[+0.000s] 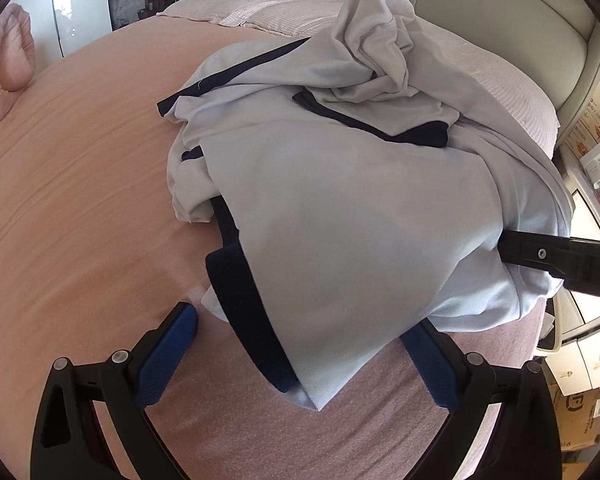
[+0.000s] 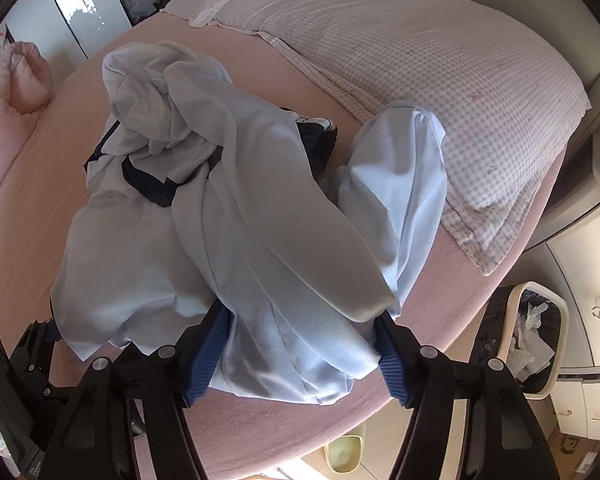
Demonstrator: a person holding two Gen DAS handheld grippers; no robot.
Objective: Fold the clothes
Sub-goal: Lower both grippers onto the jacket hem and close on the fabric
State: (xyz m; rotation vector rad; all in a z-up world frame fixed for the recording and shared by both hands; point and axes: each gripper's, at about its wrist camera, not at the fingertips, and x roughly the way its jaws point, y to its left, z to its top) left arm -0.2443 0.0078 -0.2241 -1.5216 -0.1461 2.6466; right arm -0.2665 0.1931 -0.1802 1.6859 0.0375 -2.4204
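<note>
Straddling the pale blue garment [image 1: 340, 220], my left gripper [image 1: 306, 356] stands apart. My right gripper [image 2: 300, 354] clamps its bunched edge. I read only "D" on it.

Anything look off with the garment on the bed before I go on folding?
Yes. The pale blue garment with dark navy trim is not flat: it lies crumpled on the pink bedsheet, its upper part bunched into a knot, one section flopped towards the checked blanket.

right finger pad of left gripper [image 1: 304, 354] partly hidden under pale garment [image 1: 340, 208], right gripper [image 2: 300, 350] pad tips buried in garment folds, grip unclear, bin [image 2: 534, 340] at bed's [image 2: 260, 424] near right corner half cut off
</note>
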